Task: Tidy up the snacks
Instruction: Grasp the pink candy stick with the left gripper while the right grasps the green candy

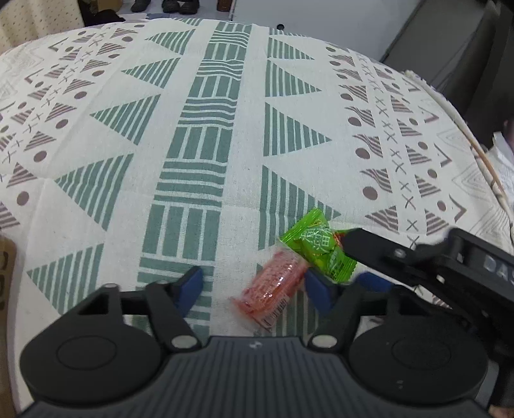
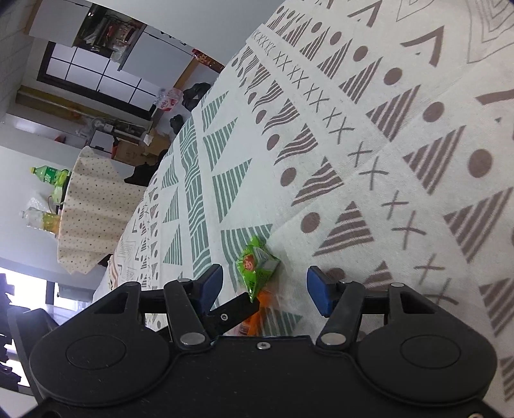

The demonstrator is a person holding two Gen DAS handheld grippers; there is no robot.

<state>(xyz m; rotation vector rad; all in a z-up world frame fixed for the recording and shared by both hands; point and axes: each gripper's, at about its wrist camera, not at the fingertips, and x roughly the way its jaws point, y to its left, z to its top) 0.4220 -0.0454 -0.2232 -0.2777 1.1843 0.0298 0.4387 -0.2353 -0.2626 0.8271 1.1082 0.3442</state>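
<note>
A green snack packet [image 1: 318, 247] lies on the patterned tablecloth [image 1: 225, 128], with a red-orange snack packet [image 1: 273, 286] touching its near side. My left gripper [image 1: 253, 286] is open, and the red packet lies between its blue pads. My right gripper [image 1: 353, 257] reaches in from the right, its black finger beside the green packet. In the right wrist view the right gripper [image 2: 263, 286] is open, with the green packet [image 2: 255, 268] between its pads and the orange packet [image 2: 257, 316] just behind. A black finger [image 2: 234, 313] of the left gripper crosses there.
The tablecloth [image 2: 353, 128] covers the whole table; its edge [image 1: 475, 151] runs along the right. A round side table with drink bottles [image 2: 48, 175] stands beyond the far end. Shoes [image 1: 170, 6] lie on the floor past the far edge.
</note>
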